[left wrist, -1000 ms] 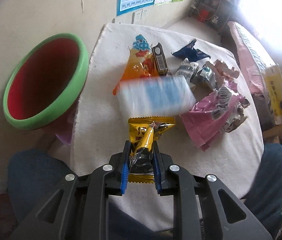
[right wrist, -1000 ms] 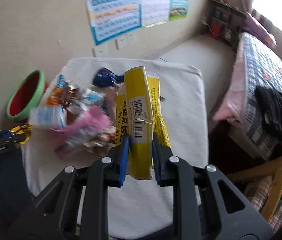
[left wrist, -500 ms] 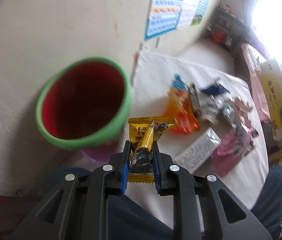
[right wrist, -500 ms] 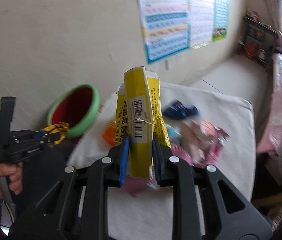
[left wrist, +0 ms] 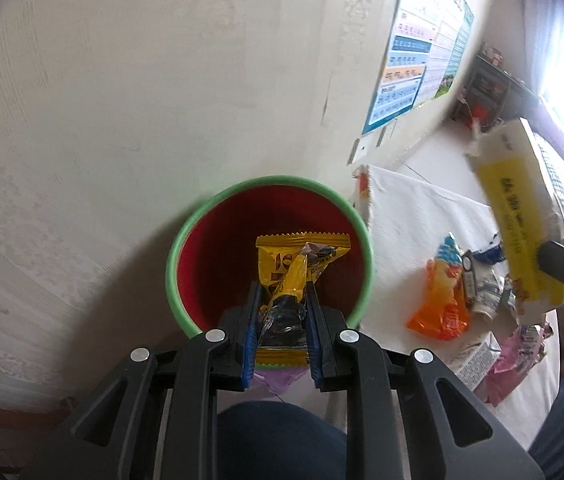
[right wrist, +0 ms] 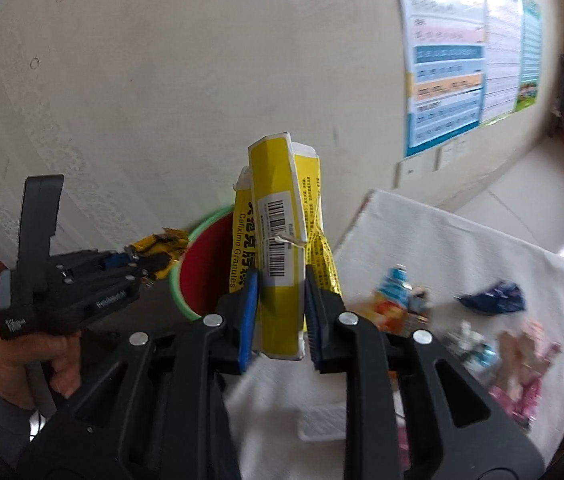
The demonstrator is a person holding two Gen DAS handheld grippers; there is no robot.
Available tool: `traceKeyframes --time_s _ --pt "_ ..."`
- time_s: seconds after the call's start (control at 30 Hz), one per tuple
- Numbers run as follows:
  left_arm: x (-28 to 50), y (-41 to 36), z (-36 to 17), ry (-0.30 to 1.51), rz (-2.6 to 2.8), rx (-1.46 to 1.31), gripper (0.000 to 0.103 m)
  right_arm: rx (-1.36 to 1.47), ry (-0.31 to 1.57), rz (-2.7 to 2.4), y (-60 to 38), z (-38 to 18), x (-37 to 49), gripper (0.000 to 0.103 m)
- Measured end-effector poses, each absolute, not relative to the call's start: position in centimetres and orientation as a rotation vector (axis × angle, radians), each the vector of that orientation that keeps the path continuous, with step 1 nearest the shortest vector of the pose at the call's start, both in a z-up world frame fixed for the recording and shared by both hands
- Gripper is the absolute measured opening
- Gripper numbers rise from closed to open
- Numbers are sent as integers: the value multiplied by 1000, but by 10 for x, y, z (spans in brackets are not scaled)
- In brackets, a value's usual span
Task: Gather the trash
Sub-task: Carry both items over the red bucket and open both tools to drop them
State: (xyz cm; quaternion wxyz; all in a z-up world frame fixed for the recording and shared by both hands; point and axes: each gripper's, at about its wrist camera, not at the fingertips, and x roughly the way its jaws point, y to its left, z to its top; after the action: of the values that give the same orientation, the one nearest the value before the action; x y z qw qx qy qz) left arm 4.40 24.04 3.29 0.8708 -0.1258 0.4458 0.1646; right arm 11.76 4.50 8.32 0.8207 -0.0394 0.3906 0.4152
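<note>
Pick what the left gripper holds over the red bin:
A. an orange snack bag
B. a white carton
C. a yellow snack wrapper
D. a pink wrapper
C: in the left wrist view the left gripper is shut on a yellow snack wrapper over the mouth of the red bin, while the orange bag lies on the table.
</note>
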Motion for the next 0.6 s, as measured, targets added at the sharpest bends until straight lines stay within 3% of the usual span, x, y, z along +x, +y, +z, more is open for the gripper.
traceKeyframes --time_s 0.6 --pt "55 285 2 932 304 -381 21 -128 853 955 137 63 143 22"
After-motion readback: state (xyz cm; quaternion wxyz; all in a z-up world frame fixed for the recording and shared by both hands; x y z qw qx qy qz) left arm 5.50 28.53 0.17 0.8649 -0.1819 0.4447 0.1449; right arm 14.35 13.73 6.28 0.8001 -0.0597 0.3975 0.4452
